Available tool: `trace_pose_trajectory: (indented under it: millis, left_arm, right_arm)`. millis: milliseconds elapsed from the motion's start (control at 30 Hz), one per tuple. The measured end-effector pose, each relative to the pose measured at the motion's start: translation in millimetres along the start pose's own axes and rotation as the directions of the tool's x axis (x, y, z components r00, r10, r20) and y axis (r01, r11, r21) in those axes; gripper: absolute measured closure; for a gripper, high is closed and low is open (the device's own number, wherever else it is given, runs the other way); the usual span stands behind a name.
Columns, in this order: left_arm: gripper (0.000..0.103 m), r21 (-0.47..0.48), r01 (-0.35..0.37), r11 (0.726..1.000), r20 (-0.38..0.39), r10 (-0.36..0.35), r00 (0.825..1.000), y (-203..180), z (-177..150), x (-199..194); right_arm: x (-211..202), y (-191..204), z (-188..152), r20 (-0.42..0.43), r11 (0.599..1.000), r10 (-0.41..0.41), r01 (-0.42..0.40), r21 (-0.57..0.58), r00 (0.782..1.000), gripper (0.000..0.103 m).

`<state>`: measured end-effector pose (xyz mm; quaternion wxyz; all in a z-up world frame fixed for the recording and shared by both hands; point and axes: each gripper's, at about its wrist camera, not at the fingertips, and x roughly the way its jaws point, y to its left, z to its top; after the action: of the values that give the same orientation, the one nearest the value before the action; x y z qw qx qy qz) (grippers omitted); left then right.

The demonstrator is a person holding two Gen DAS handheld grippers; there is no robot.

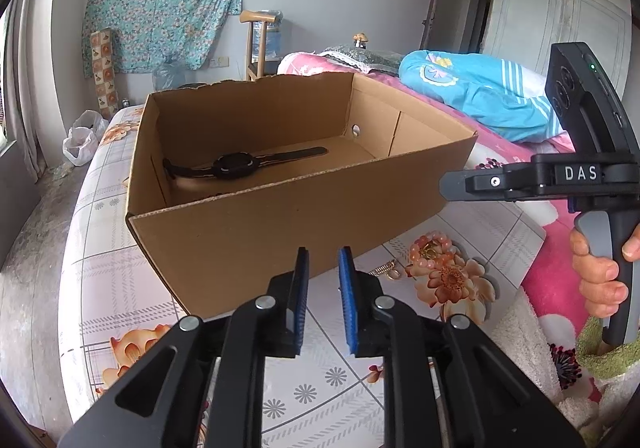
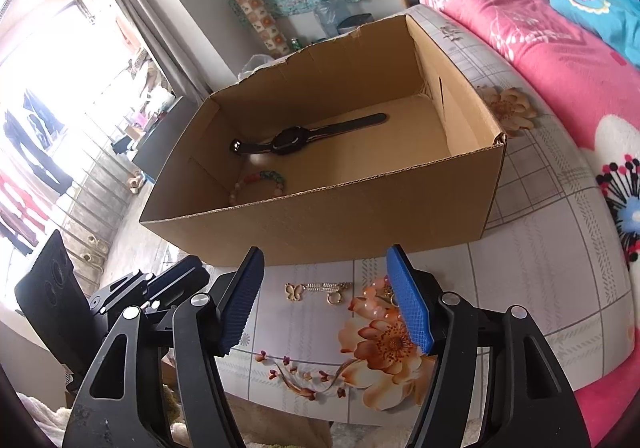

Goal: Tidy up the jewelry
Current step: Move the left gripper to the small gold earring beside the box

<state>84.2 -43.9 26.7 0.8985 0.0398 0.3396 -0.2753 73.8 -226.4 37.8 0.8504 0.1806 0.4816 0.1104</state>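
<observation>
An open cardboard box (image 1: 280, 244) (image 2: 340, 224) stands on the flowered bed sheet. Inside it lie a black wristwatch (image 1: 230, 167) (image 2: 292, 139) and a bead bracelet (image 2: 260, 183) near the front wall. On the sheet in front of the box are a gold butterfly chain (image 2: 316, 288) (image 1: 384, 270), a gold ring (image 2: 332, 298) and a pink bead bracelet (image 1: 434, 248) (image 2: 376, 304), partly hidden by a finger. My right gripper (image 2: 324, 300) (image 1: 452, 183) hovers over these pieces, wide open and empty. My left gripper (image 1: 323, 268) (image 2: 176, 276) faces the box's front wall, its pads slightly apart with nothing between.
A pink flowered blanket (image 2: 560, 59) and a blue garment (image 1: 480, 91) lie on the bed to the right. The bed's edge drops to the floor on the left, where a white plastic bag (image 1: 82, 137) sits. A person's hand (image 1: 600, 276) holds the right gripper's handle.
</observation>
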Motion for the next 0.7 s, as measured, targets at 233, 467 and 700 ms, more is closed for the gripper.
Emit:
trace_pose_trajectory:
  millis: [233,467,700]
  left_arm:
    - [0.083,0.008,-0.001,1.0,-0.004,0.001,1.0,-6,1,0]
    - [0.078,0.014,-0.001,1.0,-0.001,0.001,1.0,-8,2,1]
    - [0.073,0.027,-0.001,1.0,-0.02,0.002,1.0,-14,-1,4]
  right_arm:
    - [0,2,-1,0.001,1.0,-0.007,0.007,-0.006,1.0,0.038]
    - [-2,1,-1,0.007,1.0,-0.007,0.008,-0.005,1.0,0.034]
    - [-8,-4,-4,0.035,1.0,-0.005,0.005,0.011,0.999,0.034]
